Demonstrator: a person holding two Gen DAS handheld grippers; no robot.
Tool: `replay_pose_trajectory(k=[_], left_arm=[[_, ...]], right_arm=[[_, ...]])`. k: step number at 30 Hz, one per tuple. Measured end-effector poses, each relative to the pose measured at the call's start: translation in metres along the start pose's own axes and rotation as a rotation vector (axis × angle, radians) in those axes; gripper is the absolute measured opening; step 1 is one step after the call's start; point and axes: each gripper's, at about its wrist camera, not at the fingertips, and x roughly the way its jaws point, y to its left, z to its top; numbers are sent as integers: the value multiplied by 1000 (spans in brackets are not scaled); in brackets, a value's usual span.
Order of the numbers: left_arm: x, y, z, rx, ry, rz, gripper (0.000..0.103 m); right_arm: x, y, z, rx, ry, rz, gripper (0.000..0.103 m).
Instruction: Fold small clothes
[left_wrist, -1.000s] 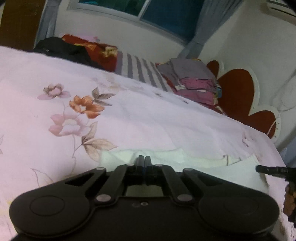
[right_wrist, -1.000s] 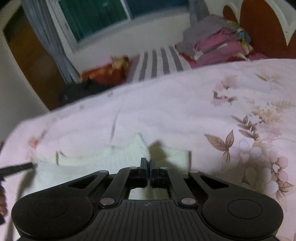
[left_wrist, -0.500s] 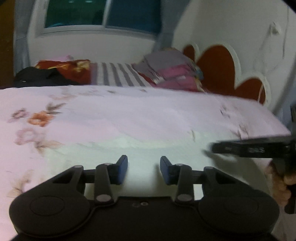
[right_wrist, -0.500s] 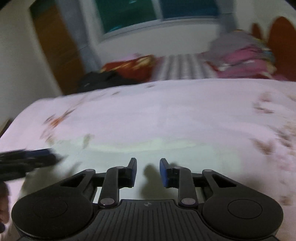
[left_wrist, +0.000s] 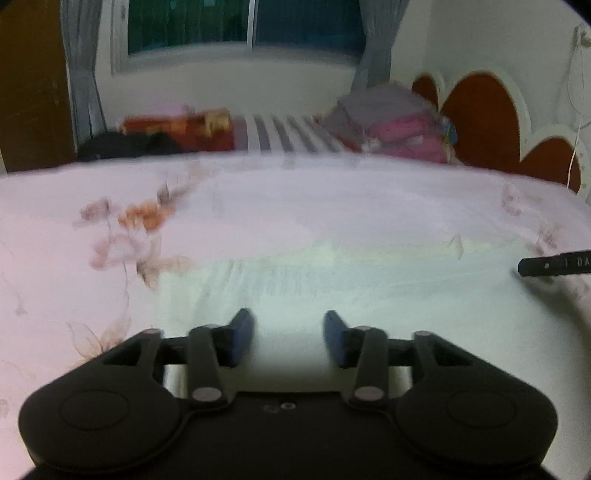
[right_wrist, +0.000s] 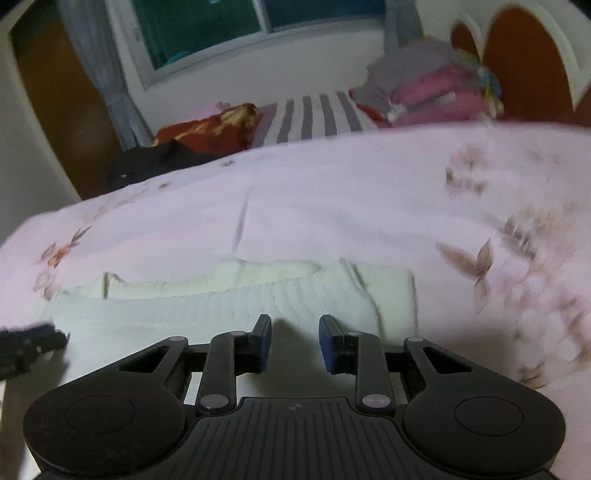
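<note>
Now the white garment (right_wrist: 229, 299) lies flat on the bed (right_wrist: 332, 206), folded along its far edge. Both the left gripper (left_wrist: 288, 332) and the right gripper (right_wrist: 294, 341) hang above it with jaws spread, holding nothing.

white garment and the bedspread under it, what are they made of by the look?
White garment: looks like a ribbed knit, probably cotton, matte; fine parallel ridges show in the right wrist view. Floral bedspread: smooth woven printed cloth, matte, soft creases. Fibre cannot be confirmed; both views are blurred.
</note>
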Motion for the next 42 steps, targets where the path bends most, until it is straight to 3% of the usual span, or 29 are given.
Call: replay_pose_trajectory(k=[2, 6, 10, 13, 15, 17, 19, 22, 24, 27, 30, 34, 37, 40, 42], left_arm=[[-13, -13, -3, -30, -33, -54, 57], [-16, -56, -19, 28, -7, -138, 55], [-10, -51, -32, -3, 33, -100, 52], [-16, -26, -34, -36, 30, -35, 51], [-24, -15, -32, -65, 42, -34, 49], [-37, -22, -27, -63, 8, -47, 52], [-45, -33, -27, -57, -12, -85, 53], [-34, -60, -32, 0, 45, -132, 55], [-23, -70, -45, 62, 103, -108, 58], [-34, -67, -47, 80, 87, -111, 57], [-57, -60, -48, 20, 35, -109, 57], [-66, -72, -63, 13, 58, -118, 57], [-63, -71, -83, 25, 117, -65, 55], [-81, -53, -92, -31, 93, -32, 55], [-93, -54, -94, -41, 70, -31, 55]], right_arm=[[-20, 16, -8, -15, -43, 76, 28], [-19, 60, -38, -134, 29, 153, 28], [-16, 69, -54, -198, 37, 132, 28], [-22, 42, -53, -104, -1, -25, 28], [-27, 24, -51, -32, 4, -61, 28], [-38, 33, -50, -51, -7, -35, 28], [-50, 50, -53, -105, -24, 48, 28], [-46, 82, -64, -198, 19, 102, 28], [-39, 86, -73, -228, 64, 55, 28], [-38, 72, -74, -167, 77, 29, 28], [-55, 71, -67, -123, 34, 58, 28], [-60, 97, -93, -191, 86, 122, 28], [-54, 99, -111, -198, 119, 84, 28], [-68, 89, -112, -177, 93, 17, 28], [-84, 88, -114, -135, 74, 77, 28]])
